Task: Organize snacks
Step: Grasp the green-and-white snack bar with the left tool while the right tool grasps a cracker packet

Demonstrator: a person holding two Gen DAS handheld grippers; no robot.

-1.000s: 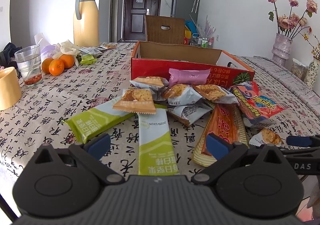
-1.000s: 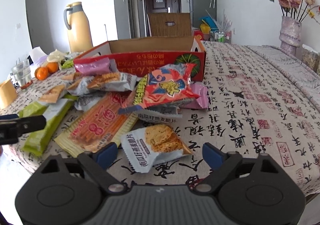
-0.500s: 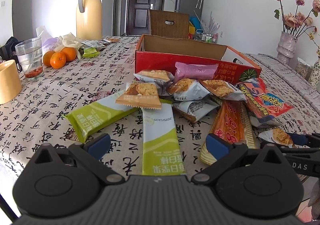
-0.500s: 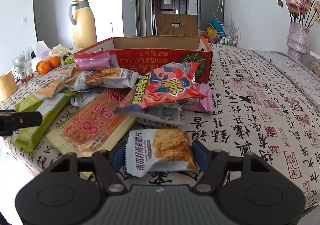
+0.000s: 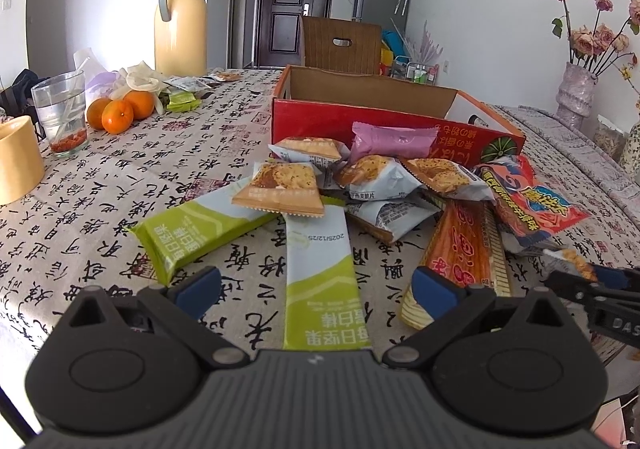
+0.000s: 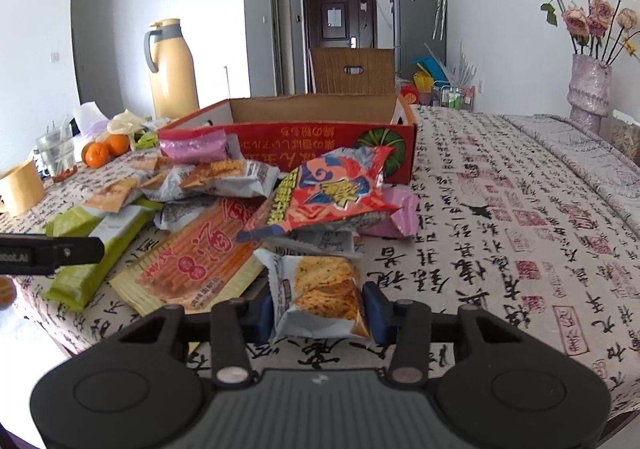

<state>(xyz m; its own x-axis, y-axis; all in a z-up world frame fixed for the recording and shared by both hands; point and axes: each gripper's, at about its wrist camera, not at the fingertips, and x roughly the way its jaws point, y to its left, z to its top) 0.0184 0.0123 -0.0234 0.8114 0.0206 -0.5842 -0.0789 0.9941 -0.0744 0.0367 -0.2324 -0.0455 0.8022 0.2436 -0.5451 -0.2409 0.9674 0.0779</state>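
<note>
Closing fingers around cracker packet

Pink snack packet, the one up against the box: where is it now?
Left wrist view: the pink packet sits at the pile's far edge, leaning on the red box front wall, just behind the grey cracker packs.

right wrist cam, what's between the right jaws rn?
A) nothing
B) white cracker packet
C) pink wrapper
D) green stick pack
B: the white cracker packet sits between the closing jaws of the right gripper, its sides crumpled against the blue pads; the green stick pack and the pink wrapper lie off to the left in that view.
</note>
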